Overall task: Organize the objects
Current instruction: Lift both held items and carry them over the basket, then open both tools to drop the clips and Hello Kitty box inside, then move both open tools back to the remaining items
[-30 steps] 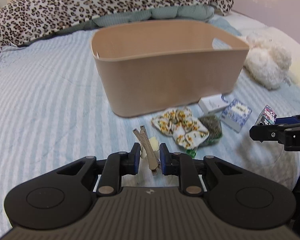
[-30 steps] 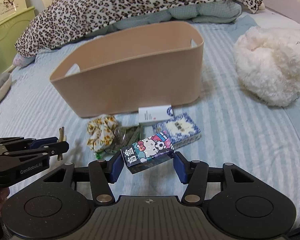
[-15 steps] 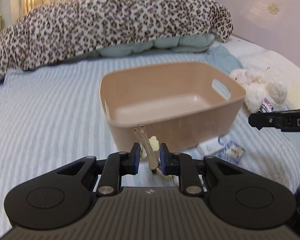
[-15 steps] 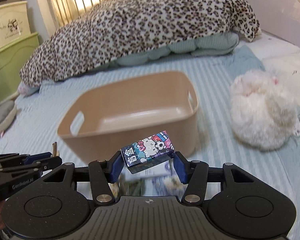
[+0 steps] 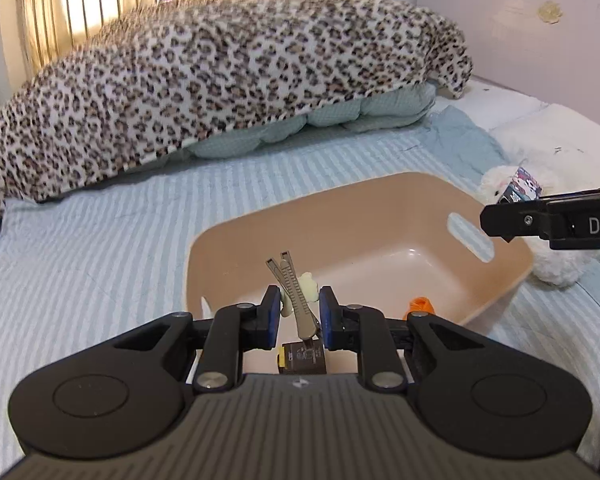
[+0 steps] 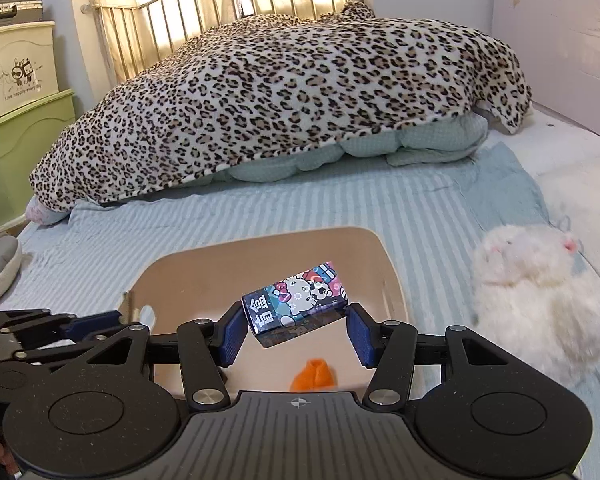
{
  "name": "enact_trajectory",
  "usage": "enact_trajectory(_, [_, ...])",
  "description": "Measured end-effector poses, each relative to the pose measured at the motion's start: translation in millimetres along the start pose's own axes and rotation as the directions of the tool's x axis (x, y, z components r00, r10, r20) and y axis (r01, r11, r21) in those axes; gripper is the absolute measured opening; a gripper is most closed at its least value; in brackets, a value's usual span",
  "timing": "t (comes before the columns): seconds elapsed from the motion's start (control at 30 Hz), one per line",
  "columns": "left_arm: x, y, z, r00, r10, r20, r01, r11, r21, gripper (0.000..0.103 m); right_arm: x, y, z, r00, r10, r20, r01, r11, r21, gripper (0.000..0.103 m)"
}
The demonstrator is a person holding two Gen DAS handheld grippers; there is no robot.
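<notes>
My left gripper (image 5: 299, 314) is shut on a beige hair clip (image 5: 294, 290) with a pale charm and holds it over the near left part of the tan bin (image 5: 512, 264). My right gripper (image 6: 296, 326) is shut on a small cartoon-cat box (image 6: 296, 304), tilted, held over the bin (image 6: 392, 276). Inside the bin lie an orange item (image 6: 314, 376), also in the left wrist view (image 5: 422, 304), and a small dark box (image 5: 302, 356). The right gripper shows in the left wrist view (image 5: 512, 224); the left one shows in the right wrist view (image 6: 72, 328).
The bin rests on a striped blue bedspread (image 5: 80, 248). A leopard-print blanket (image 6: 292, 92) is heaped behind it. A white plush toy (image 6: 540, 288) lies to the bin's right. A metal bed rail (image 6: 204, 12) and drawers (image 6: 16, 72) stand at the back left.
Both grippers have risen and moved forward from the bedspread to above the bin, still holding the hair clip and the box. The loose items on the bed have dropped out of view.
</notes>
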State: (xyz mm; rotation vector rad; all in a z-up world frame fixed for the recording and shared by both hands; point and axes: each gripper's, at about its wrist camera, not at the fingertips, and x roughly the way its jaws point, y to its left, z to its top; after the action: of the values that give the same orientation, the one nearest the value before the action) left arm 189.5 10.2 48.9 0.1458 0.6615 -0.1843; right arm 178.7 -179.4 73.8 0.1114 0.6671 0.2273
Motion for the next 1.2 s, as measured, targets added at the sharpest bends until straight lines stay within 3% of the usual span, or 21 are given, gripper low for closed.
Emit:
enact_trajectory(0.33, [69,-8,-10,0.986,0.013,-0.164,-0.015,1.000,-0.008,0.022,68,22,0,0.993,-0.037,-0.112,0.023,0.992,-0.126,0.051])
enact_trajectory(0.5, [81,0,-18,0.977,0.006,-0.215,-0.017,0.999,-0.049,0.023,91,22,-13,0.982,-0.049,-0.181,0.025,0.991,-0.132,0.051])
enact_trajectory(0.57, [79,3,-17,0.976,0.014,-0.217,-0.025,0.999,-0.048,0.026,94,19,-16,0.979,-0.044,-0.200,0.019,0.992,-0.124,0.056])
enact_trajectory(0.7, [66,6,-10,0.981,0.046,-0.191,-0.056,0.997,-0.047,0.034,85,20,-17,0.982,-0.041,-0.187,0.014,0.990,-0.143,0.067])
enact_trajectory(0.73, [62,7,-7,0.982,0.040,-0.187,-0.052,0.997,-0.059,0.037,81,21,-16,0.983,-0.046,-0.177,0.019,0.988,-0.150,0.074])
enact_trajectory(0.77, [57,9,-5,0.982,0.040,-0.182,-0.053,0.996,-0.069,0.043,76,21,-15,0.985,-0.049,-0.167,0.023,0.988,-0.154,0.078])
enact_trajectory(0.83, [45,11,-1,0.986,0.060,-0.158,-0.073,0.994,-0.081,0.067,63,21,-15,0.988,-0.046,-0.148,0.024,0.988,-0.151,0.080])
enact_trajectory(0.97, [20,14,1,0.991,0.084,-0.106,-0.094,0.992,-0.089,0.072,42,18,-12,0.990,-0.047,-0.130,0.028,0.989,-0.143,0.093])
enact_trajectory(1.2, [-13,15,-12,0.990,0.074,-0.119,-0.085,0.993,-0.086,0.075,7,4,-26,0.992,-0.048,-0.119,0.034,0.993,-0.112,0.102])
